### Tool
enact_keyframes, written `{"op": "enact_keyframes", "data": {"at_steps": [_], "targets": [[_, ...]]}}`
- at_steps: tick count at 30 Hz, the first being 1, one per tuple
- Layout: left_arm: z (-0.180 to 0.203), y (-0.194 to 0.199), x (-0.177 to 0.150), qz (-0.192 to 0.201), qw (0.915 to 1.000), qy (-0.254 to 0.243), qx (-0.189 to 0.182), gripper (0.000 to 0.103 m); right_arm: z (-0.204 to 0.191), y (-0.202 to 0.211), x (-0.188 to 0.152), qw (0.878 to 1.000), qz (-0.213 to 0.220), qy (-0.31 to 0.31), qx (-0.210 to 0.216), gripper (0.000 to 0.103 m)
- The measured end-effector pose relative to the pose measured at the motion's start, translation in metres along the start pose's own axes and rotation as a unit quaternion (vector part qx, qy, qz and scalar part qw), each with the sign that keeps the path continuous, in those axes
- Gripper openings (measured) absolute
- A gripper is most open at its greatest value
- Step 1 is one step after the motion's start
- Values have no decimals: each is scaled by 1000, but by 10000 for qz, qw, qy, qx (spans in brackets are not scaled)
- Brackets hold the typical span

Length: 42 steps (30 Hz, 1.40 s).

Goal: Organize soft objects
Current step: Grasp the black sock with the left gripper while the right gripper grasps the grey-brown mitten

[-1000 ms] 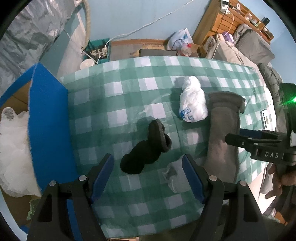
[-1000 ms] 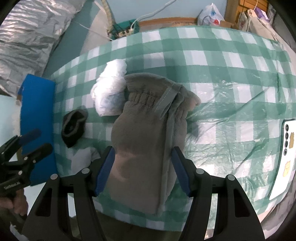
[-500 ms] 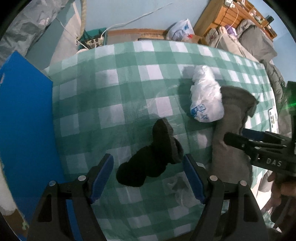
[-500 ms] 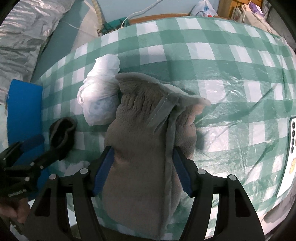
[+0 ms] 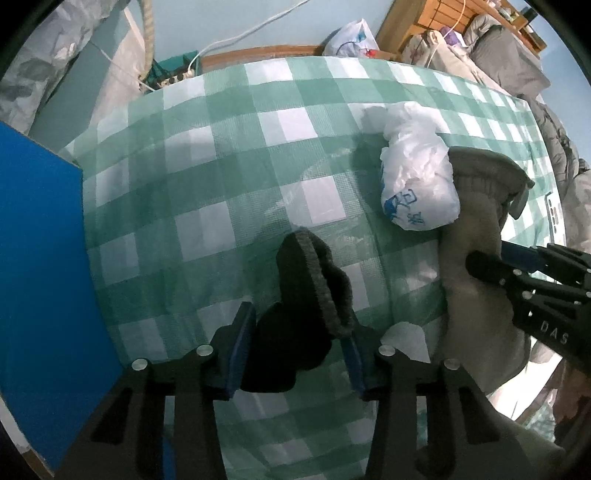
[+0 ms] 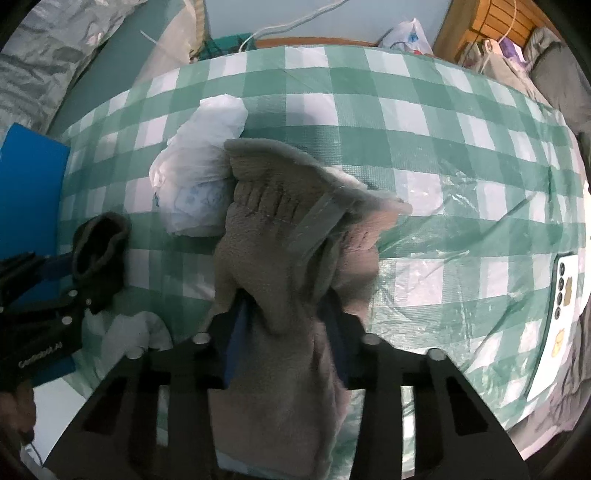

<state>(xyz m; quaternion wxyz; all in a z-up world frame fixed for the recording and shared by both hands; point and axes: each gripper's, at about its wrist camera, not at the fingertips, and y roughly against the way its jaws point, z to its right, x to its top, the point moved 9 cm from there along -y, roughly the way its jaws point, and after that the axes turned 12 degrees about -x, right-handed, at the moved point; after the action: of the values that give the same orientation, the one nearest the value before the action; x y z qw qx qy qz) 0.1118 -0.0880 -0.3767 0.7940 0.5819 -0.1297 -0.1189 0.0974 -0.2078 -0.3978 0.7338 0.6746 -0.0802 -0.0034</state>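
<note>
A black knit sock (image 5: pixel 303 310) lies on the green-and-white checked tablecloth (image 5: pixel 207 192); my left gripper (image 5: pixel 295 350) is shut on its near end. It also shows at the left of the right wrist view (image 6: pixel 99 251). A grey fleece glove (image 6: pixel 291 258) lies lengthwise; my right gripper (image 6: pixel 286 332) is shut on its middle, bunching the fabric. The glove also shows in the left wrist view (image 5: pixel 480 236). A white plastic bag bundle (image 5: pixel 417 184) sits against the glove's cuff, also in the right wrist view (image 6: pixel 199 184).
A blue box wall (image 5: pixel 40 266) stands at the table's left edge. A crumpled white scrap (image 6: pixel 125 332) lies between the grippers. A phone (image 6: pixel 561 306) lies at the right edge. Wooden furniture (image 5: pixel 443 22) and a bag stand behind the table.
Both grippers have moved forward and closed: the left on the black sock, the right on the grey glove, whose fabric is now bunched between the fingers.
</note>
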Motion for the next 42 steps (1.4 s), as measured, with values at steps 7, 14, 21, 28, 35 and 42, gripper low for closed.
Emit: {"op": "enact_keyframes", "data": {"at_steps": [7, 14, 21, 28, 35, 42], "targets": [[4, 14, -7, 211, 9997, 116, 62, 43, 2, 15, -6, 9997, 175, 182, 54, 15], [8, 37, -15, 499, 9986, 189, 33, 43, 16, 33, -17, 9992, 326, 155, 173, 12], [6, 55, -18, 692, 9972, 267, -20, 43, 15, 49, -10, 9981, 528, 110, 287, 11], [15, 73, -21, 868, 9956, 325, -105, 43, 13, 66, -10, 9962, 762, 224, 343, 11], [27, 93, -26, 1021, 9945, 242, -41, 43, 9, 94, -9, 9929, 1044, 428, 379, 11], [31, 113, -30, 1238, 9919, 270, -5, 43, 3, 119, -4, 9890, 1299, 554, 444, 11]]}}
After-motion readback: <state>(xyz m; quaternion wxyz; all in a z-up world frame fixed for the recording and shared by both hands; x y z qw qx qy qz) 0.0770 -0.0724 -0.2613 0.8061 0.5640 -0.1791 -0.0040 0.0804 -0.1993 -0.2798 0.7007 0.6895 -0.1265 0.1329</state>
